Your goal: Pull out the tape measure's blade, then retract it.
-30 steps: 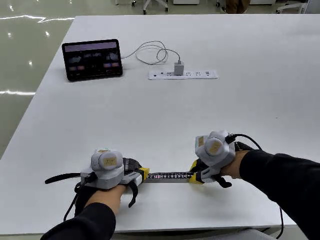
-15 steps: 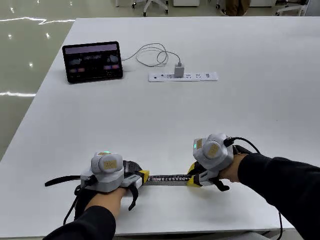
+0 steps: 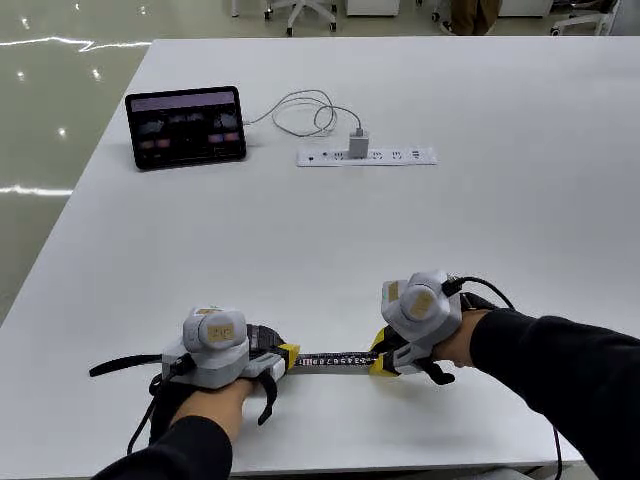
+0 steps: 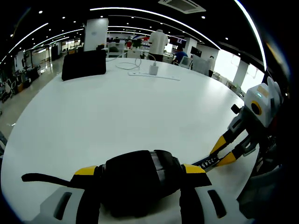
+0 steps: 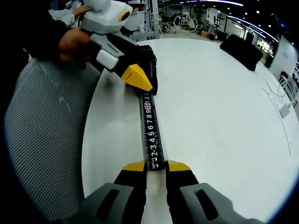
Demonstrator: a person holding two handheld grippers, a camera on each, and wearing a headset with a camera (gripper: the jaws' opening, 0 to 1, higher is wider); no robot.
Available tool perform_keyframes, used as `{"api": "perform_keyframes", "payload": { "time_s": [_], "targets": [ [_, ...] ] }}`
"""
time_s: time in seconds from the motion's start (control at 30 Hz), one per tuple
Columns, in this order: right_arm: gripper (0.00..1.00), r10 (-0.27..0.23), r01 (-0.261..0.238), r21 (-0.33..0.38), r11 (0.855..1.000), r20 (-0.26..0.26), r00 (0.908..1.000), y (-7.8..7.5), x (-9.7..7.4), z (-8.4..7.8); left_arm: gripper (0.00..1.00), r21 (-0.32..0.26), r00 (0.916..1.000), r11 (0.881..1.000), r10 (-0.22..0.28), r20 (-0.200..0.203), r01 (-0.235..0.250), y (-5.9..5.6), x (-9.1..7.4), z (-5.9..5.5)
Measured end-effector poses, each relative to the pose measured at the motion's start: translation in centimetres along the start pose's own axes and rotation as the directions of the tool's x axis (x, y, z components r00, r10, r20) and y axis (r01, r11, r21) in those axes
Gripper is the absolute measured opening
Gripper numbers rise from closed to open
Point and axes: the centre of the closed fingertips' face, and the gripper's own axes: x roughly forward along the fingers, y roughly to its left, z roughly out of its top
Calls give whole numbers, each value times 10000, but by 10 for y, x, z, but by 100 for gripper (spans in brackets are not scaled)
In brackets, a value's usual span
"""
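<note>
Tape measure (image 4: 140, 184) sat clenched in the left tongs (image 4: 140, 169) near the desk's (image 3: 450, 230) front edge, blade (image 5: 149, 126) out, right tongs (image 5: 156, 166) pinching its tip; retraction evidently unfinished.

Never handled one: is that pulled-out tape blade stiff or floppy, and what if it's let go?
Probably stiff over this short span: the blade runs straight from the case to the right gripper. It looks thin, so longer it might sag. Released, it likely snaps back.

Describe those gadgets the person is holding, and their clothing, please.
The left gripper and right gripper are pale grey, rounded housings bearing tan square stickers, with black jaws tipped yellow. A black cable trails from the right one. Sleeves are dark.
</note>
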Motion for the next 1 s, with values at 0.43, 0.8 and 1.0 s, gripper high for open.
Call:
{"api": "perform_keyframes", "payload": {
  "time_s": [0.43,0.8,1.0],
  "targets": [
    [11,-11,11,67,10000,97,10000,0,2,3,65,-224,9999,9997,-65,80,66,1,-1,1],
    [11,17,-20,202,9998,189,9998,-1,2,4,65,-247,9999,9996,-158,16,158,0,0,1],
    [11,13,-18,203,9998,232,9997,1,6,10,64,-140,9999,9998,-121,-8,121,0,0,0]
  ]
}}
